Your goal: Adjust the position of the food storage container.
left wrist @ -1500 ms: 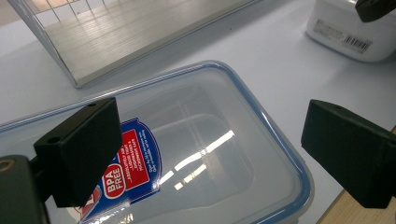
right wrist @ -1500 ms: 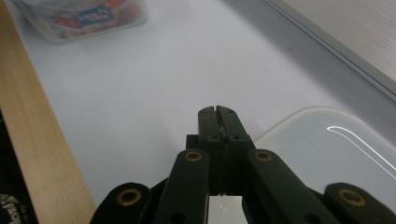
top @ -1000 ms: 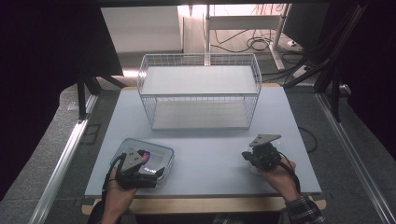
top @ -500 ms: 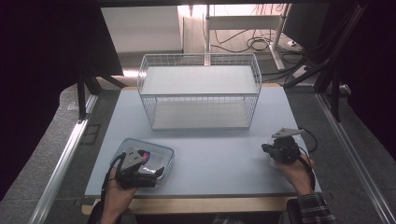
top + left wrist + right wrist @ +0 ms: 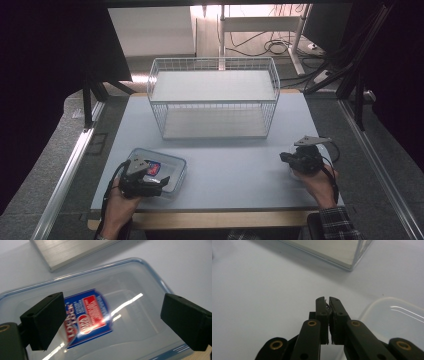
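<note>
A pale grey-blue desk (image 5: 225, 165) with a wooden front edge stands in a dim room, dark curtains at either side and cables on the floor beyond its far edge.

Near the front left corner of the desk lies a clear rectangular plastic food container (image 5: 159, 169) with a blue-rimmed lid and a red-and-blue label (image 5: 87, 315) on top. The left tongs (image 5: 159, 182), held in the person's left hand (image 5: 120, 202), hover just over it with the jaws spread wide apart, one on each side of the label in the left gripper view, gripping nothing.

At the front right of the desk the right tongs (image 5: 286, 158), carried by the right hand (image 5: 317, 182), point toward the middle, jaws pressed together with nothing visible between them. In the right gripper view a second clear, rounded-corner plastic piece (image 5: 394, 317) lies just beside the jaws; whether it is a lid or a tub cannot be told.

A white wire-mesh basket rack (image 5: 214, 97) with a pale shelf on top occupies the far middle of the desk, well apart from both hands.
</note>
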The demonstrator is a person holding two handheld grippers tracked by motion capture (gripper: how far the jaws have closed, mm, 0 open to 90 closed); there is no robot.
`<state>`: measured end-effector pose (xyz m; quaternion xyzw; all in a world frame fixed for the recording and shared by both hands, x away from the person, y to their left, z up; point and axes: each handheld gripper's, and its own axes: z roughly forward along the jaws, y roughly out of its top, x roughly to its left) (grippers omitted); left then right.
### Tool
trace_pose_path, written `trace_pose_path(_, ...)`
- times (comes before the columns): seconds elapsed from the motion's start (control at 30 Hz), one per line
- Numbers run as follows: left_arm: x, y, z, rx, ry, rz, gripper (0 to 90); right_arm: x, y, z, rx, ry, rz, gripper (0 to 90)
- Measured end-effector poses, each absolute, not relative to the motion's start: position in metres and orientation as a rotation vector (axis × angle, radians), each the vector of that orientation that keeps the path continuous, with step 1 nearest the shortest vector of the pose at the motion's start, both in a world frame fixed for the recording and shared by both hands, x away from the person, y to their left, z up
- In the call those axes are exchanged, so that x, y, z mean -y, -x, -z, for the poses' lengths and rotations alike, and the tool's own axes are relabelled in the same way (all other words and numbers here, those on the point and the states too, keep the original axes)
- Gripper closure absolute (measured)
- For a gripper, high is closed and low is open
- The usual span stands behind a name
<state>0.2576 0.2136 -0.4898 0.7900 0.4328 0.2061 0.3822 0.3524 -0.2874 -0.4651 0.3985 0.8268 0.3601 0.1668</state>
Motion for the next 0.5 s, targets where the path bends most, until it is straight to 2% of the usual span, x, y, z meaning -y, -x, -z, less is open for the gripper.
trace_pose_path(0.1,-0.224,-0.261,0.487,-1.131,-1.998,-0.526,5.6,0.285,-0.351,0.464,-2.358,-1.12,-1.033,84.5)
trace_pose_path(0.27,-0.244,-0.262,0.479,-1.206,-1.969,-0.604,12.7,0.274,-0.347,0.464,-2.39,-1.062,-1.019,84.6)
trace_pose_path(0.3,-0.249,-0.262,0.479,-1.215,-1.962,-0.612,20.5,0.27,-0.345,0.465,-2.399,-1.052,-1.023,84.6)
trace_pose_path(0.37,-0.257,-0.262,0.478,-1.241,-1.961,-0.632,23.2,0.269,-0.345,0.465,-2.405,-1.049,-1.028,84.6)
trace_pose_path(0.43,-0.266,-0.261,0.478,-1.254,-1.969,-0.644,39.5,0.265,-0.343,0.464,-2.42,-1.043,-1.06,83.5)
trace_pose_path(0.5,-0.274,-0.261,0.477,-1.295,-1.956,-0.647,48.5,0.261,-0.341,0.464,-2.427,-1.038,-1.066,83.3)
